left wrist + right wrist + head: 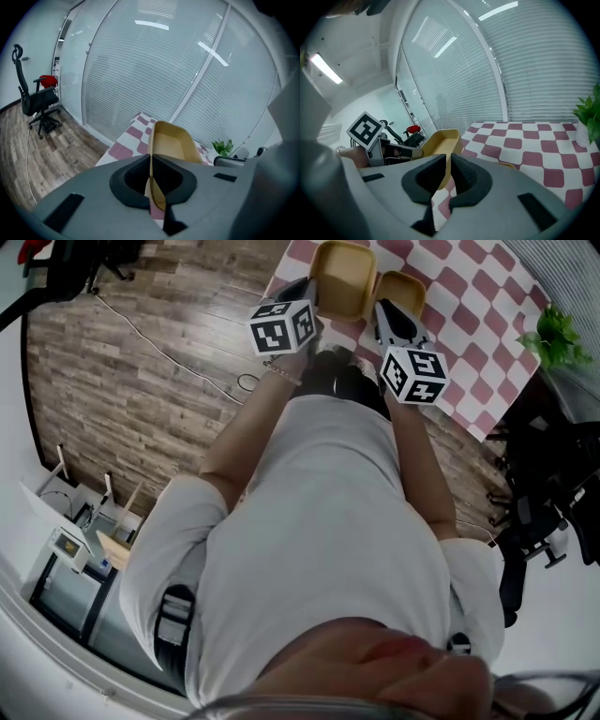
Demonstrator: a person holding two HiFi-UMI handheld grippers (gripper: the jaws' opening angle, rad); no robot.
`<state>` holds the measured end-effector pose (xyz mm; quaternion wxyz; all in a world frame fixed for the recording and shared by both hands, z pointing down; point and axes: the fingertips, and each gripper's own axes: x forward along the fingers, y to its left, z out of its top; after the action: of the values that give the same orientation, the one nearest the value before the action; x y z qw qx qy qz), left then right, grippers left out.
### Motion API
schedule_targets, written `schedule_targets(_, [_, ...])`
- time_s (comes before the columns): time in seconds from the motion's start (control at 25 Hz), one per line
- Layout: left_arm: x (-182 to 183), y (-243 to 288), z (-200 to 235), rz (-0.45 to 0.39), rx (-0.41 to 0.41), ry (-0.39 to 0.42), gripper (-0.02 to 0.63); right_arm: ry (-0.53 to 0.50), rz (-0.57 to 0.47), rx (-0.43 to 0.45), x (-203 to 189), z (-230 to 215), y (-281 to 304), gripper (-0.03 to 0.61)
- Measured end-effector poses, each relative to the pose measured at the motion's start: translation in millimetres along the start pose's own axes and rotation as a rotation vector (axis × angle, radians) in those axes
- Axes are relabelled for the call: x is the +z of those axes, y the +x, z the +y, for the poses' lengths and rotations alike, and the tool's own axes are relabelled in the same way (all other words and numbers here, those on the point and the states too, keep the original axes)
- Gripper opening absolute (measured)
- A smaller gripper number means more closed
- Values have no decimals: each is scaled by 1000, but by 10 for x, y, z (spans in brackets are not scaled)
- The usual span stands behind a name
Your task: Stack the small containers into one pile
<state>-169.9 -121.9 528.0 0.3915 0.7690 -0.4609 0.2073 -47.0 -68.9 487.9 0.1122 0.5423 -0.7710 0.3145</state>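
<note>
Head view: checked tablecloth (473,329) below the containers (344,282), wood-plank floor (141,362) beside.

No word, number, brand name or sign can be read anywhere in these views. The only printed marks are black-and-white square code patterns. They stand on the white faces of the left marker cube (283,327) and the right marker cube (413,374), which sit just ahead of the person's white shirt (328,521) in the head view. They are blocky shapes, not letters or digits. One face of the left marker cube shows again in the right gripper view, and it too carries only such a pattern. A small boxy device (67,545), well to the left of the shirt, is too small to read.
</note>
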Motion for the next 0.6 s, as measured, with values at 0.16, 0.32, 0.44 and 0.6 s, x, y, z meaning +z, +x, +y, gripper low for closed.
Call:
schedule_targets(0.16, [64, -11, -80, -11, -17, -1, 40, -2, -7, -3, 48, -8, -14, 41])
schedule_targets(0.32, [35, 36, -257, -2, -58, -9, 40, 2, -8, -22, 46, -85, -76, 41])
schedule_targets(0.44, [-20, 88, -427, 14, -85, 0, 40, 8, 1, -45, 7, -186, -146, 41])
schedule_targets(0.6, [-70, 180, -691, 30, -130, 19, 40, 26, -2, -93, -28, -370, -299, 41])
